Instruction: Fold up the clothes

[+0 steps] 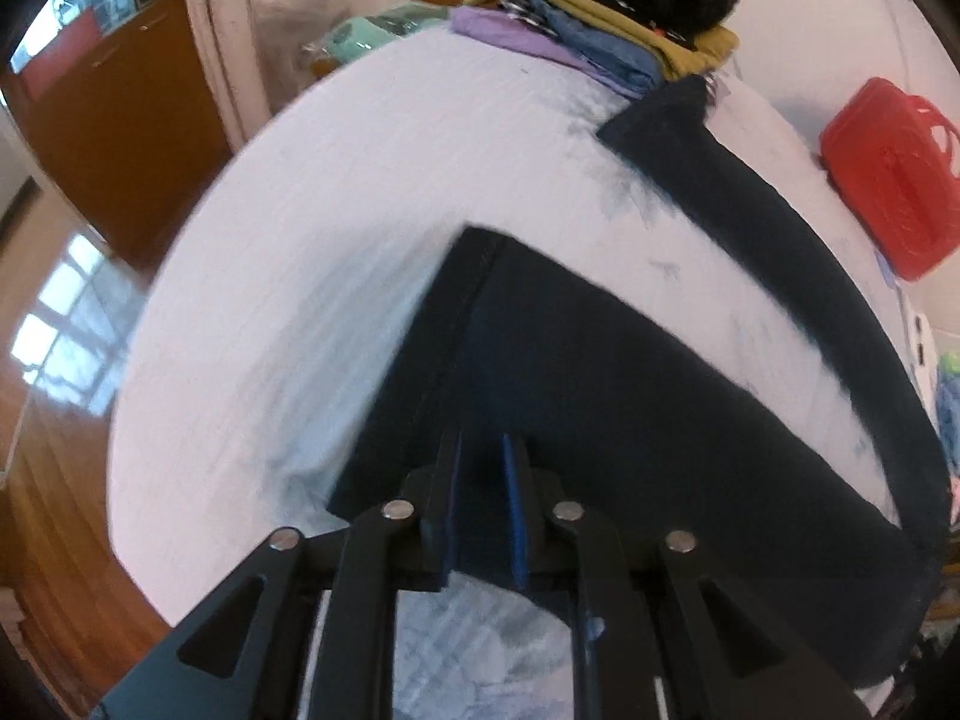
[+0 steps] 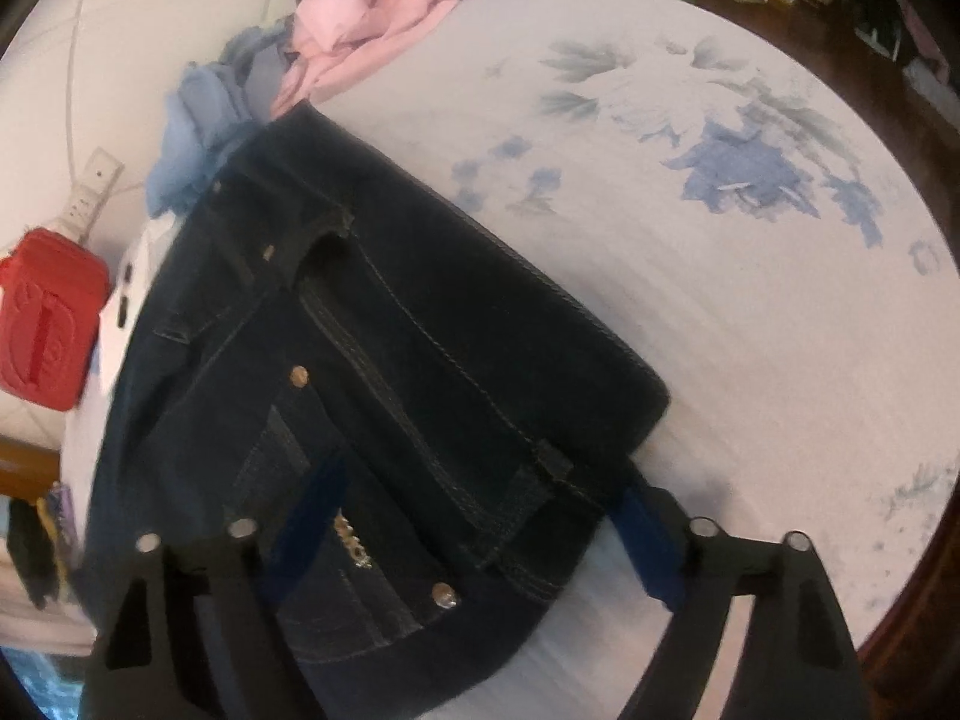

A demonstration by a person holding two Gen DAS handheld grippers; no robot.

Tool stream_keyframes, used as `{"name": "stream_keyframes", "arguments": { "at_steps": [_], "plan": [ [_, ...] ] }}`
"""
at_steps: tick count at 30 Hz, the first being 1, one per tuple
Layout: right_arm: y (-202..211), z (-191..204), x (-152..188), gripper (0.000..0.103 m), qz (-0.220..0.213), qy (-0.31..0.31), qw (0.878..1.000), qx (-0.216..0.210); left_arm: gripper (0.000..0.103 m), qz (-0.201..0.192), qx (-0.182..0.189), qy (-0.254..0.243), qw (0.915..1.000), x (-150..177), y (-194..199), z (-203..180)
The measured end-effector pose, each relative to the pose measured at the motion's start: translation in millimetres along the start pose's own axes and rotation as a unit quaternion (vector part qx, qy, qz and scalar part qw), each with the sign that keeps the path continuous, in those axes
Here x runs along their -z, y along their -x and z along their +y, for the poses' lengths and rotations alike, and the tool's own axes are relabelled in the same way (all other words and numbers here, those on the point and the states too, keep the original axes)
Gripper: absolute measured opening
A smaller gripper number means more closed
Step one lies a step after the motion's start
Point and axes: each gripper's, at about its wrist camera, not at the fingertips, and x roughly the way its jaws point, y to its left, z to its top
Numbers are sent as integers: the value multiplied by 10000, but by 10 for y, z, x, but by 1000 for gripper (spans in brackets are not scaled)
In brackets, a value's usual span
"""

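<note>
Dark blue jeans (image 1: 600, 396) lie spread on a white floral bed sheet (image 1: 336, 240), their two legs apart in a V. My left gripper (image 1: 483, 480) points down at the near leg close to its seam; its blue pads stand a narrow gap apart with denim in that gap, and I cannot tell whether they press on it. In the right wrist view the jeans' waist and zip (image 2: 420, 360) lie just below my right gripper (image 2: 480, 534). It stands wide open, one pad over the pocket area and the other beside the waistband over the sheet (image 2: 720, 312).
A stack of folded clothes (image 1: 600, 12) sits at the far end of the bed. A red bag (image 1: 888, 180) (image 2: 48, 318) lies by the jeans. Pink (image 2: 366, 18) and light blue (image 2: 204, 114) garments lie crumpled beyond the waistband. The wooden floor (image 1: 54, 480) is beyond the bed edge.
</note>
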Motion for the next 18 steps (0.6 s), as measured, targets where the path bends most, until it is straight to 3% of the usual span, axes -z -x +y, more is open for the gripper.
{"name": "stream_keyframes", "arguments": {
  "at_steps": [1, 4, 8, 11, 12, 13, 14, 15, 17, 18],
  "plan": [
    [1, -1, -1, 85, 5, -4, 10000, -3, 36, 11, -50, -22, 10000, 17, -26, -7],
    [4, -19, 3, 85, 18, -55, 10000, 2, 50, -23, -150, 118, 9998, 78, -39, -15],
    [7, -43, -4, 89, 16, -148, 9998, -95, 51, -42, -97, 381, 9992, 108, -53, -3],
    [11, -49, -1, 93, -15, -140, 9998, -135, 51, -102, -305, 324, 9990, 93, -81, -59],
    [10, -32, 0, 90, -38, -90, 9999, -85, 36, -131, -490, 243, 9984, 82, -92, -95],
    [15, 29, 10, 84, -76, 82, 9998, 172, 14, -129, -655, 161, 9976, 79, -81, -108],
    [20, 89, 20, 64, -113, 253, 9987, 429, 6, -125, -819, 79, 9965, 77, -69, -119],
    [38, 141, 30, 41, -167, 411, 9968, 662, 3, -99, -960, 56, 9953, 70, -50, -112],
    [195, 155, 51, 20, -409, 560, 9937, 878, 3, -93, -1432, -154, 9895, 53, 14, -82],
    [261, 74, 30, 20, -425, 429, 9949, 801, 3, -91, -1669, -260, 9856, 44, 45, -67]
  ]
}}
